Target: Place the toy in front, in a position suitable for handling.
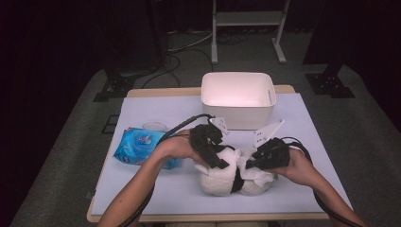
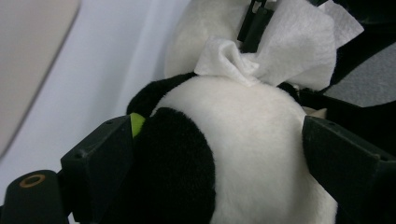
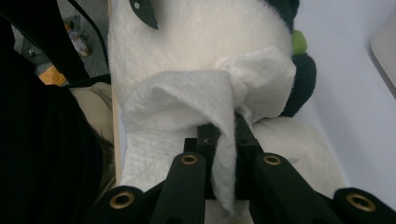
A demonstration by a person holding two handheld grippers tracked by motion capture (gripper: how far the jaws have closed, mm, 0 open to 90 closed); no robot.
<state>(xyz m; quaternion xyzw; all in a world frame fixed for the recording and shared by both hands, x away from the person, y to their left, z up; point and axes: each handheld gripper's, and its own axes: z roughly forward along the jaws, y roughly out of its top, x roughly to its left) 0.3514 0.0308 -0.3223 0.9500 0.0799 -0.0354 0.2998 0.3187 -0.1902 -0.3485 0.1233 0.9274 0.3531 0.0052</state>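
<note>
A black-and-white plush panda (image 1: 222,179) lies on the pale table (image 1: 156,189) near its front edge. My left gripper (image 1: 215,153) reaches down over it from the left. In the left gripper view its jaws stand wide on either side of the panda's body (image 2: 252,140); the left one is against a black limb, the right one just off the white fur, so the left gripper (image 2: 219,135) is open. My right gripper (image 3: 223,135) is shut on a crumpled white wipe (image 3: 177,98), which rests against the panda's fur (image 3: 196,32). The wipe (image 2: 299,51) also hangs over the panda in the left gripper view.
A white plastic bin (image 1: 236,118) stands at the back middle of the table. A blue pack of wet wipes (image 1: 137,144) lies at the left, with a small round white object (image 1: 154,126) behind it. Both forearms come in from the front edge.
</note>
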